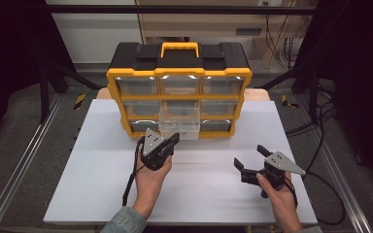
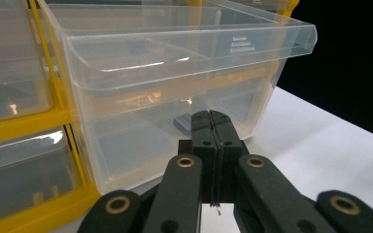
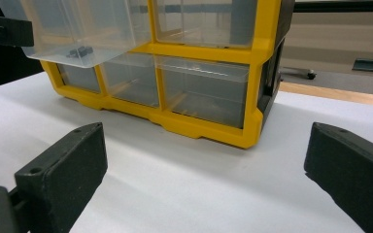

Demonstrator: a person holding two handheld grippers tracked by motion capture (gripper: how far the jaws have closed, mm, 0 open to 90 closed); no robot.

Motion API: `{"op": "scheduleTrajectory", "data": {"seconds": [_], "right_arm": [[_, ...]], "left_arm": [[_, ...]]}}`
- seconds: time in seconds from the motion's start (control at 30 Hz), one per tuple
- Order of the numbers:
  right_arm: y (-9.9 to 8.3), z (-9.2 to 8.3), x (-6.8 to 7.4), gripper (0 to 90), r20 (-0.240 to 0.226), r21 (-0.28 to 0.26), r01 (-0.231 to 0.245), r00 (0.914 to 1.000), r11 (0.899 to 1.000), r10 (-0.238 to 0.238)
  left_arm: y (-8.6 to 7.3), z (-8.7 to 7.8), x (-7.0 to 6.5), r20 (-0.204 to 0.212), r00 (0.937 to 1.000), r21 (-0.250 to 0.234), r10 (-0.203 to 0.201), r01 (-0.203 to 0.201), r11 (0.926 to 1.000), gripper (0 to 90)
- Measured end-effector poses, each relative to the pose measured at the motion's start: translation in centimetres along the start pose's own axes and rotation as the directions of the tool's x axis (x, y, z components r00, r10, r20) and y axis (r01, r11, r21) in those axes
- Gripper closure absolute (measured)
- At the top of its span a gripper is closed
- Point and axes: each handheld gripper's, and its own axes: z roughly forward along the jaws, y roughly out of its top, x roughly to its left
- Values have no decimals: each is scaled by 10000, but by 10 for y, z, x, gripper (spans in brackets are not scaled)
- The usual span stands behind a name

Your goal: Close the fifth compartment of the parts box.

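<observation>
The clear drawer (image 1: 180,124) in the middle of the yellow box (image 1: 126,80) is already pulled partway out, and the left gripper (image 2: 211,127), pinched tight with nothing in it, sits right at its front, while the right gripper (image 1: 250,156) waits wide apart on the white table (image 1: 102,194), so I think pushing it in or pulling it free is what's left.

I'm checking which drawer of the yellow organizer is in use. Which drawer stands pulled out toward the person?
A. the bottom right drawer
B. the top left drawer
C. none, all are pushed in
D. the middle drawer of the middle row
D: in the high view the clear middle drawer juts forward out of the yellow organizer, right in front of the shut left gripper, while the other drawers sit flush.
</observation>
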Motion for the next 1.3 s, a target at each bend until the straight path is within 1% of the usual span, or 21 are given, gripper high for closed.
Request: {"op": "scheduleTrajectory", "data": {"seconds": [0.03, 0.3, 0.37, 0.47, 0.57, 0.77, 0.8, 1.07, 1.3], "right_arm": [[0, 0, 0, 21, 7, -4, -16, 10000, 10000, 16], [1, 0, 0, 22, 32, -56, -22, 10000, 10000, 22], [0, 0, 0, 22, 9, -3, 9, 10000, 10000, -9], [0, 0, 0, 21, 22, -3, -11, 10000, 10000, 11], [0, 0, 0, 21, 10, -31, -63, 10000, 10000, 63], [0, 0, 0, 22, 30, -7, -51, 10000, 10000, 51], [0, 1, 0, 21, 19, -10, 20, 10000, 10000, -20], [0, 1, 0, 21, -11, -35, -28, 10000, 10000, 28], [0, 1, 0, 21, -34, -24, -50, 10000, 10000, 50]], "left_arm": [[0, 1, 0, 43, 10000, -3, -65, 65, 10000, 899], [4, 6, 4, -32, 9999, 71, -168, 168, 9998, 898], [5, 7, 5, -30, 9996, 73, -274, 274, 9996, 898], [7, 9, 6, -101, 9996, 55, -250, 250, 9997, 899], [8, 11, 7, -97, 9994, 75, -339, 339, 9994, 899], [9, 14, 8, -124, 9996, 209, -256, 259, 9994, 899], [9, 15, 9, -124, 9996, 204, -270, 272, 9994, 898], [13, 17, 10, -162, 9997, 299, -203, 207, 9993, 898], [14, 20, 11, -182, 9996, 324, -235, 241, 9992, 898]]}}
